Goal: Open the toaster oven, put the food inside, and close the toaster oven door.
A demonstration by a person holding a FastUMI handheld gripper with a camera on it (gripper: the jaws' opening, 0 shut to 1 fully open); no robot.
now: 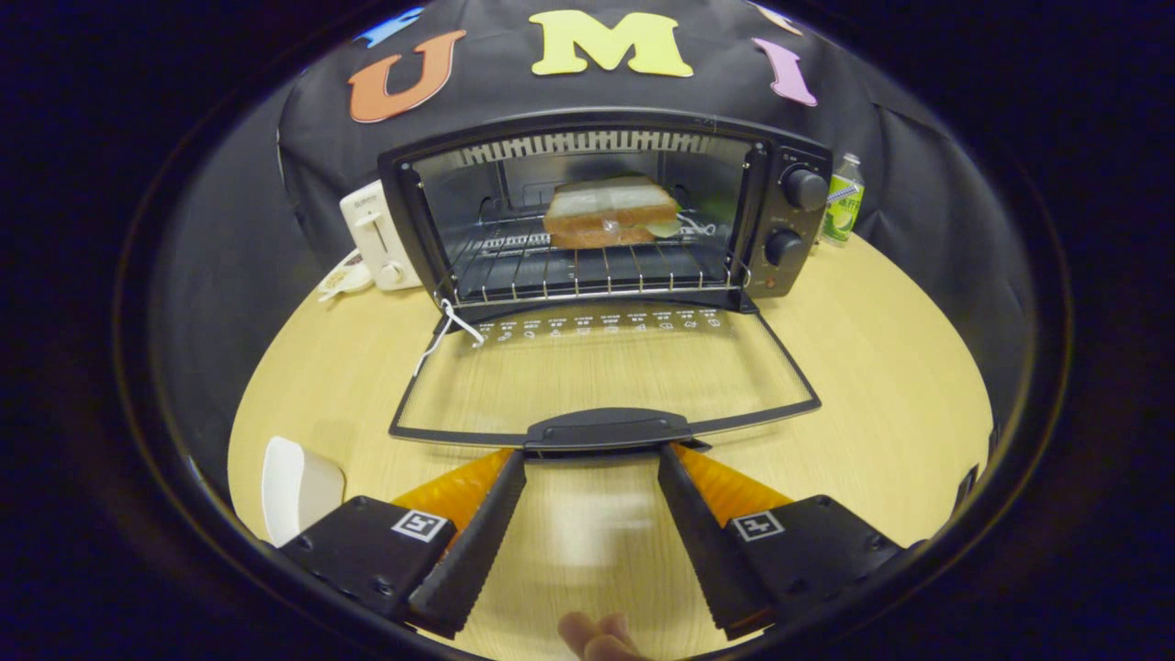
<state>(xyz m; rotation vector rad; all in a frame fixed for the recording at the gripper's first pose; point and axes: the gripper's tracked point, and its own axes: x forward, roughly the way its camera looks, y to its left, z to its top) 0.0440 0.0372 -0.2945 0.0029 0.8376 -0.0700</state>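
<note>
A black toaster oven [789, 220] stands on the round wooden table [900, 386] with its glass door [601, 381] folded down flat toward me. A wrapped sandwich [610, 213] lies on the wire rack [587, 271] inside. The door's dark handle [608, 429] is just ahead of my fingertips. My gripper [592, 452] is open, its fingers spread to either side of the handle's width, with nothing between them. The fingertips sit right at the handle's near edge; I cannot tell whether they touch it.
A white pop-up toaster [376, 237] stands left of the oven, with a small packet [344, 275] beside it. A bottle [842, 209] stands to the oven's right. A white plate [298, 487] lies left of my fingers. Fingers of a hand [597, 635] show below the gripper.
</note>
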